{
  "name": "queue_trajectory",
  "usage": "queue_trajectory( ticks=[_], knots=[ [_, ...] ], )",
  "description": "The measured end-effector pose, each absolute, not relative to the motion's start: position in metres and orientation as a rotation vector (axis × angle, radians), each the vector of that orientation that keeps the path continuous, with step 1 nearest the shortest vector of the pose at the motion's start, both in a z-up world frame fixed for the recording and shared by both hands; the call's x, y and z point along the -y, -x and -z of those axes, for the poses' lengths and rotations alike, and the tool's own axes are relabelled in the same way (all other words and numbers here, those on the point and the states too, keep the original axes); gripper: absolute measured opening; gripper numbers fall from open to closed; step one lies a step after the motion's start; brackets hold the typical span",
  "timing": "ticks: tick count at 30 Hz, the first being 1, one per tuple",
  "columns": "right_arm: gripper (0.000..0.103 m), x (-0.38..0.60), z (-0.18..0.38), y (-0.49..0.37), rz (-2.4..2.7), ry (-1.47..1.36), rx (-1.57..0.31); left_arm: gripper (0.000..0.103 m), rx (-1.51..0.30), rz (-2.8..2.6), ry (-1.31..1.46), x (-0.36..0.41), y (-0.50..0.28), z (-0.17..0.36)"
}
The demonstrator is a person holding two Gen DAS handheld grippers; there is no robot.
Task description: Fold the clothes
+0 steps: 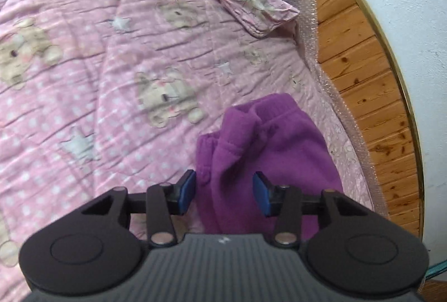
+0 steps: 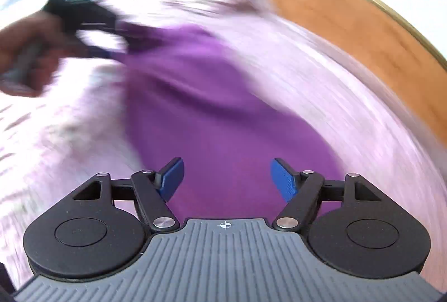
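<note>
A purple fleece garment (image 1: 265, 151) lies bunched on a pink quilted blanket printed with bears and stars (image 1: 92, 58), near its edge beside the wooden floor (image 1: 371, 95). The left gripper (image 1: 225, 194) hangs over the garment, blue pads apart, fleece between them but not pinched. The right gripper (image 2: 226, 179) stands wide apart above the same cloth (its view badly motion-blurred), gripping nothing.

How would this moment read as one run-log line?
task: fold clothes | garment: purple, bunched on blanket | left gripper: open, garment between jaws | right gripper: open, empty
</note>
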State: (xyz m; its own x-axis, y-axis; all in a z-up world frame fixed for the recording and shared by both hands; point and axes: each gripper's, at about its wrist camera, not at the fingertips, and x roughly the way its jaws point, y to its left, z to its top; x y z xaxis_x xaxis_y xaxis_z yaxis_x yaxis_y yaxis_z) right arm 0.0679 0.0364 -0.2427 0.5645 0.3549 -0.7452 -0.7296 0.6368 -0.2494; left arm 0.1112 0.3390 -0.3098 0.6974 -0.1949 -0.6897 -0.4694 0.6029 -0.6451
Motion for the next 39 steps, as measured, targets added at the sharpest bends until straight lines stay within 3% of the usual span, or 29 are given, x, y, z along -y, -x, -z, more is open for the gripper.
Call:
queue_trajectory(
  ticks=[6,7,10,13,17,21,24,26,27,32,34,35,37,39],
  knots=[
    [0.073,-0.167,0.298,-0.079,-0.845,0.807,-0.631,0.045,-0.742,0.069,0.822,-0.318,-0.131,0.267],
    [0.062,-0.177,0.303,-0.086,-0.836,0.811,-0.634,0.046,-0.733,0.087,0.808,-0.316,-0.131,0.262],
    [0.003,-0.179,0.304,-0.121,-0.785,0.693,-0.753,0.054,-0.709,0.055,0.776,-0.317,-0.124,0.258],
    [0.003,-0.152,0.287,-0.156,-0.718,0.447,-0.855,0.066,-0.702,-0.049,0.840,-0.324,-0.109,0.270],
    [0.003,-0.119,0.272,-0.178,-0.723,0.327,-0.874,0.070,-0.692,-0.062,1.048,-0.323,-0.109,0.296],
    [0.003,-0.112,0.264,-0.164,-0.858,0.361,-0.838,0.072,-0.683,-0.058,1.046,-0.320,-0.124,0.300],
    [0.013,-0.124,0.267,-0.146,-0.890,0.393,-0.834,0.062,-0.682,-0.070,1.025,-0.323,-0.130,0.305],
    [0.034,-0.124,0.272,-0.146,-0.890,0.372,-0.844,0.059,-0.687,-0.080,1.058,-0.330,-0.129,0.316],
    [0.039,-0.123,0.273,-0.146,-0.888,0.362,-0.848,0.059,-0.685,-0.087,1.070,-0.333,-0.128,0.319],
    [0.037,-0.114,0.267,-0.160,-0.889,0.221,-0.892,0.060,-0.644,-0.123,1.127,-0.346,-0.112,0.327],
    [0.023,-0.113,0.268,-0.166,-0.882,0.205,-0.911,0.059,-0.626,-0.127,1.161,-0.349,-0.106,0.331],
    [0.022,-0.111,0.269,-0.169,-0.886,0.186,-0.922,0.056,-0.624,-0.126,1.177,-0.349,-0.104,0.334],
    [0.022,-0.105,0.272,-0.180,-0.893,0.093,-0.963,0.049,-0.630,-0.113,1.197,-0.349,-0.105,0.338],
    [0.032,-0.100,0.275,-0.189,-0.896,0.002,-1.000,0.049,-0.622,-0.101,1.202,-0.349,-0.105,0.338]
  ],
)
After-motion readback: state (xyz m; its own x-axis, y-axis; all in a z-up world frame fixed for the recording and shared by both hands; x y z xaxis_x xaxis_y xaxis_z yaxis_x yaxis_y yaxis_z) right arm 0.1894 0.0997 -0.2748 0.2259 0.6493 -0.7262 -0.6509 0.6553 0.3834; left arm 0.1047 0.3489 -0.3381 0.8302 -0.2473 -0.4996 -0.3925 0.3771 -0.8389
